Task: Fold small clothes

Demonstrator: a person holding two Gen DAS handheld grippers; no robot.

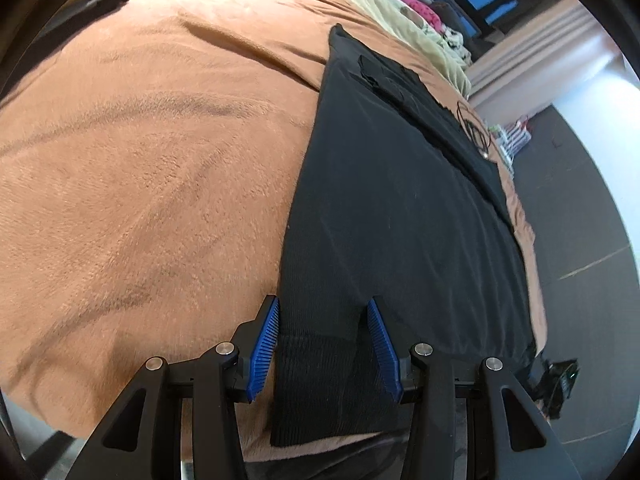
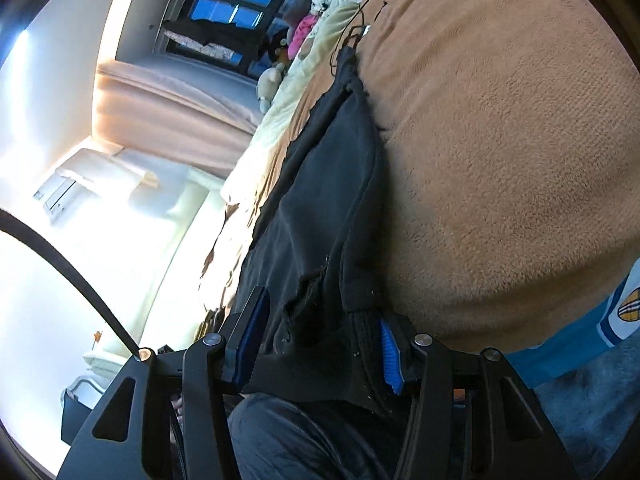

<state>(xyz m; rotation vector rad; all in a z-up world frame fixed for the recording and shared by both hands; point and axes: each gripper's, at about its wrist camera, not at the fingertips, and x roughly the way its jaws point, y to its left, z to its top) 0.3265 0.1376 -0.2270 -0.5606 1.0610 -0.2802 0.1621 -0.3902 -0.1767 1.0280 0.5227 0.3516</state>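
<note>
Nearest to me, the left gripper (image 1: pixel 324 350) stands about half open with its blue ribbed fingers (image 1: pixel 264 344) either side of the ribbed hem of the black knitted garment (image 1: pixel 400 208); the cloth sits between them, the left pad against its edge, but I cannot tell whether they are truly pinching it. In the right wrist view, the right gripper (image 2: pixel 320 344) has bunched black cloth filling the gap between its fingers (image 2: pixel 390 354), which look pressed onto the wad. The garment lies on the brown fleece blanket (image 1: pixel 140 160) of the bed, its long axis running from the fingers at 6 o'clock away toward 12 o'clock, tapering to a far tip near the pale yellow bedding (image 1: pixel 384 4). A thin black cable (image 1: pixel 474 126) lies coiled at its far edge, around 2 o'clock. I'd judge the risks to be these: an uneven hold letting one corner slip as it lifts, so the fold goes crooked; the hem hanging over the near bed edge dragging the piece off; or the cable snagging.
</note>
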